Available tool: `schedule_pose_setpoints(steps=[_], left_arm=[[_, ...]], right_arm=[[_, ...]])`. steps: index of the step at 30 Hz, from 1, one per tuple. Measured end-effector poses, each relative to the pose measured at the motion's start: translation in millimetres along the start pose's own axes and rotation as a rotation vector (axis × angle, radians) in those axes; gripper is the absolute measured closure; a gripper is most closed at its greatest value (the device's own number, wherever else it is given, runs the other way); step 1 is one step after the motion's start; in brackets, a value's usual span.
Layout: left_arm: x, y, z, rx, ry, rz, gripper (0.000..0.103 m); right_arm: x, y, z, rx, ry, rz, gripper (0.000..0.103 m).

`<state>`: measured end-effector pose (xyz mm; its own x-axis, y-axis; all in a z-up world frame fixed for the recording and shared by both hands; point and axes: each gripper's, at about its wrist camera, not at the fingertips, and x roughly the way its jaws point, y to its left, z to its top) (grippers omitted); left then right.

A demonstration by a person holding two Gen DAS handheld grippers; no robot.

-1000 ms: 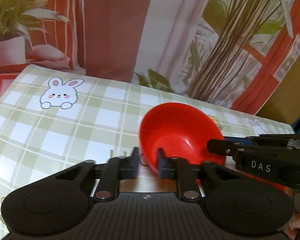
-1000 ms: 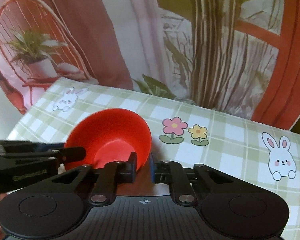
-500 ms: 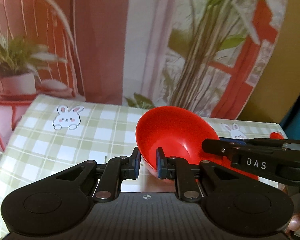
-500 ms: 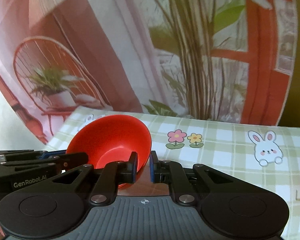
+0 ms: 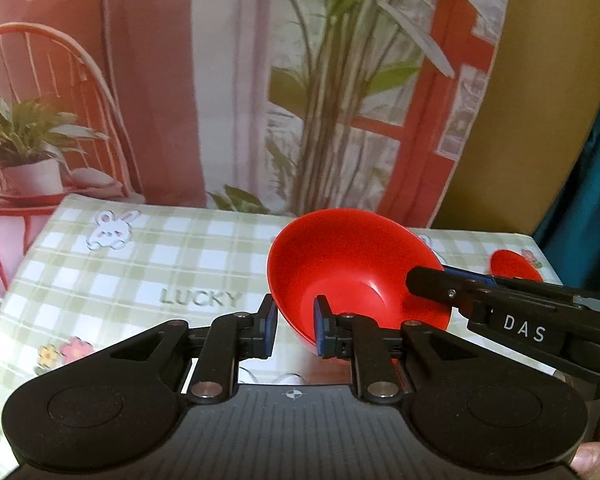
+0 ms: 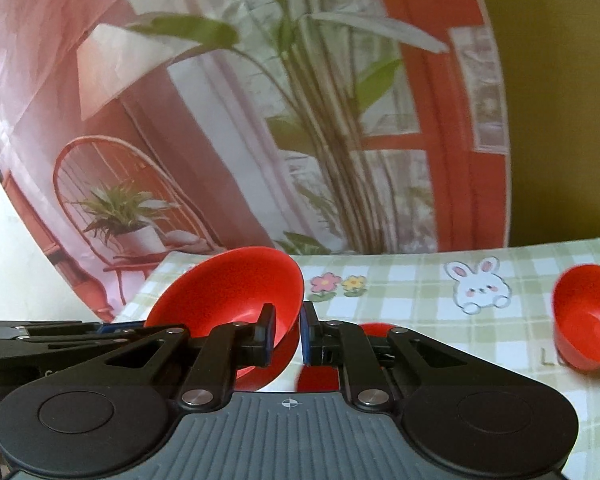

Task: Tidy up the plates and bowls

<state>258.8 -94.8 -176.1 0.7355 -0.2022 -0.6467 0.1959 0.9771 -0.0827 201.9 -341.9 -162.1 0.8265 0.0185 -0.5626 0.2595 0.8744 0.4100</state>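
Observation:
A red bowl (image 5: 352, 272) is held in the air above the checked tablecloth (image 5: 140, 272) by both grippers. My left gripper (image 5: 295, 330) is shut on its near left rim, one pad inside and one outside. My right gripper (image 6: 287, 334) is shut on the opposite rim of the same bowl (image 6: 236, 292); it shows in the left wrist view (image 5: 452, 284) as a black arm marked DAS. A second red bowl (image 6: 586, 316) stands on the table at the right, also in the left wrist view (image 5: 514, 266). Something red (image 6: 374, 328) lies just behind my right fingers, mostly hidden.
The tablecloth (image 6: 420, 292) carries rabbit and flower prints and the word LUCKY (image 5: 198, 298). A printed backdrop with chair and plants (image 5: 220, 100) hangs right behind the table's far edge. A teal curtain (image 5: 596, 160) is at the far right.
Both grippers have lifted the red bowl and carried it rightwards. The views pulled up and back, and the second red bowl came into sight at the right.

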Motion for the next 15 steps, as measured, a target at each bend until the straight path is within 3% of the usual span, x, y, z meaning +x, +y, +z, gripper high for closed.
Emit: schedule_pose_setpoints(steps=[15], left_arm=[[37.8, -40.3, -11.8, 0.061, 0.087, -0.079, 0.084]], right_arm=[[-7.3, -62.5, -22.5, 0.129, 0.013, -0.047, 0.090]])
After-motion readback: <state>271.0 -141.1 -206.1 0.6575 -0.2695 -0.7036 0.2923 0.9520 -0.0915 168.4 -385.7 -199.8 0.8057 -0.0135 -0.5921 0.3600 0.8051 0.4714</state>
